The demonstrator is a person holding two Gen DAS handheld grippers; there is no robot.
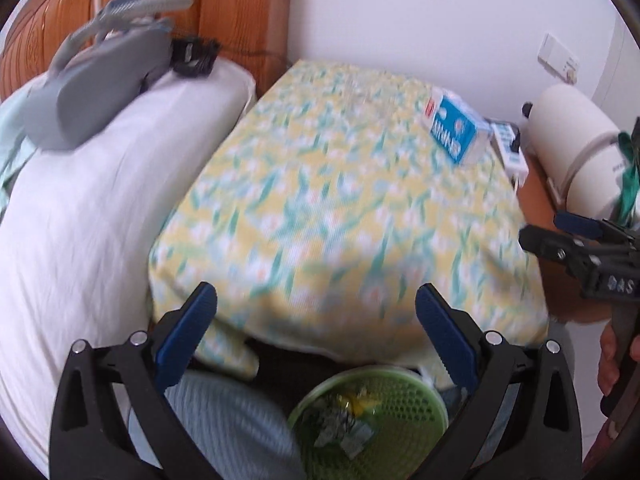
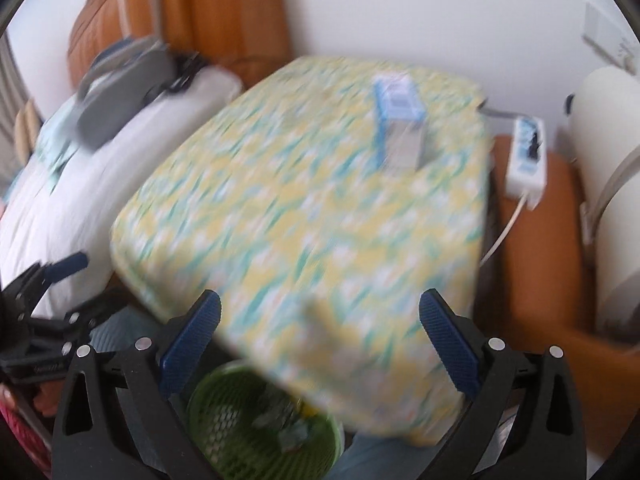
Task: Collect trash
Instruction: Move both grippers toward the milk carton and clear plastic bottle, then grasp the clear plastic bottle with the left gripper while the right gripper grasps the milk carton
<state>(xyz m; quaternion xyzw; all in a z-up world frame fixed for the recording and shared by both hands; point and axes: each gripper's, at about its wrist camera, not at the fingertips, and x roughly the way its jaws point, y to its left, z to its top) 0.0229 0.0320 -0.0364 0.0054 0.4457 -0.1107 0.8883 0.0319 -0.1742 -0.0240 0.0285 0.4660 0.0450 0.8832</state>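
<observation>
Green mesh basket [image 1: 372, 420] sits on the floor below the floral pillow [image 1: 340, 208], crumpled wrappers [image 1: 344, 424] inside it. Left tongs [image 1: 316, 340] gape wide, nothing between the blue pads. Right tongs [image 2: 320, 344] equally wide, empty. Blue-and-white carton [image 1: 454, 130] lies on the pillow's far corner, beside a white power strip [image 1: 510, 148]. Both views motion-blurred.

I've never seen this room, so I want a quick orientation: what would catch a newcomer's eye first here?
The yellow-and-green floral cushion fills the middle, with a blue-and-white carton on its far right part. Below its near edge sits a green mesh basket with scraps of trash inside. On the white pillow at left lies a grey device, and both the left gripper and right gripper hang open and empty.
</observation>
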